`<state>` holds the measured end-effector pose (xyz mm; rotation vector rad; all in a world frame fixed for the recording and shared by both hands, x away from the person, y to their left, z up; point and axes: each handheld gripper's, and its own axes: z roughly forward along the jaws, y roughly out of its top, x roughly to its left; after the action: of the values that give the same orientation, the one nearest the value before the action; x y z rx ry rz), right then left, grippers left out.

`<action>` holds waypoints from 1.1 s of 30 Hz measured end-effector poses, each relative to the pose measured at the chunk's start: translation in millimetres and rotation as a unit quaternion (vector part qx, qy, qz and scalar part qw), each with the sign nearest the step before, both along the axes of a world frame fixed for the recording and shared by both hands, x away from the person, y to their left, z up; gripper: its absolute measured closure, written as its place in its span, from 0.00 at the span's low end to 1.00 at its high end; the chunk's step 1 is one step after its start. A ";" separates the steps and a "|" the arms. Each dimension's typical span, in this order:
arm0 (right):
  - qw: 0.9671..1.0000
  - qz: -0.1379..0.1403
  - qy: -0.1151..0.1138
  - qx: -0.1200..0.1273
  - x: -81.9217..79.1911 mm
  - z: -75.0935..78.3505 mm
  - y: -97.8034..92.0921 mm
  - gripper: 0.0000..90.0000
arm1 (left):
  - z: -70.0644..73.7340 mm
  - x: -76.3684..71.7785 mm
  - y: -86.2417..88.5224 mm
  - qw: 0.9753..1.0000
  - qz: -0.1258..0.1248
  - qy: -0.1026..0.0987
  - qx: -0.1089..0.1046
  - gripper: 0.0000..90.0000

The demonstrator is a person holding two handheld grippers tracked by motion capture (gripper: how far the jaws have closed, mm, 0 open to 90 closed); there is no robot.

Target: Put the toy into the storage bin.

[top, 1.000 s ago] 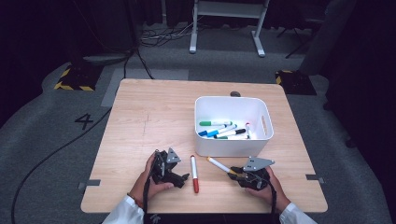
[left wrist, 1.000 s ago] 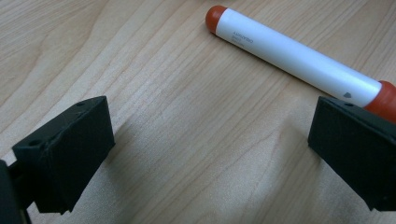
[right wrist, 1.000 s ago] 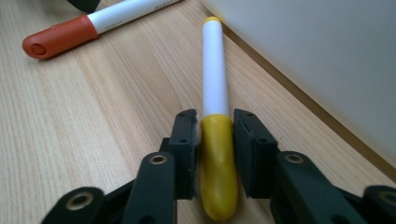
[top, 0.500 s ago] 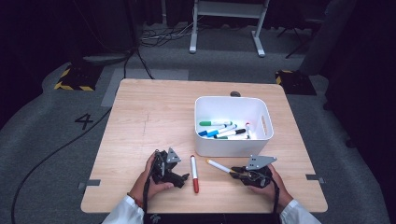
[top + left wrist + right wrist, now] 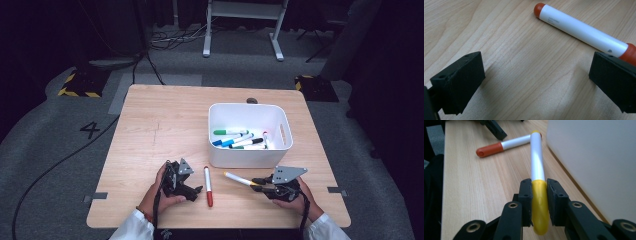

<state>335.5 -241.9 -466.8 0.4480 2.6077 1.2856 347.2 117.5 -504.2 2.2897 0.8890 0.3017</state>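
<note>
R gripper (image 5: pixel 256 182) at near edge, R side of table (image 5: pixel 150 125), jaws clamping yellow cap of yellow marker (image 5: pixel 537 182); marker body pointing away twd L gripper. L gripper (image 5: pixel 192 190) resting near edge w/ jaws gaping wide, nothing btwn them. Red marker (image 5: pixel 208 186) lying just beside L gripper, btwn both grippers. Beyond: white bin (image 5: pixel 280 150) holding several markers, green, blue, black, red caps.

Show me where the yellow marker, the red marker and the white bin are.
yellow marker (image 5: pixel 537 157): right gripper view, on its white barrel ahead of the jaws.
red marker (image 5: pixel 208 186): high view, on the middle of its barrel.
white bin (image 5: pixel 245 157): high view, on its near outer wall.
</note>
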 end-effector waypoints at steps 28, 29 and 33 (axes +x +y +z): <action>0.995 0.001 -0.088 0.036 20.4 127.0 -35.5 0.83 | 0.0 0.1 0.0 1.000 0.000 0.000 0.000 0.00; 0.995 0.000 -0.090 0.033 24.6 129.2 -35.6 0.83 | 0.0 0.1 0.1 1.000 -0.001 0.000 0.000 0.00; 0.996 -0.008 -0.083 0.017 43.3 133.7 -33.8 0.83 | 0.0 0.1 0.0 1.000 0.000 0.000 0.000 0.00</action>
<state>378.8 -275.7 -333.0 0.3514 2.4441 1.3038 347.3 117.5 -504.2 2.2902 0.8884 0.3011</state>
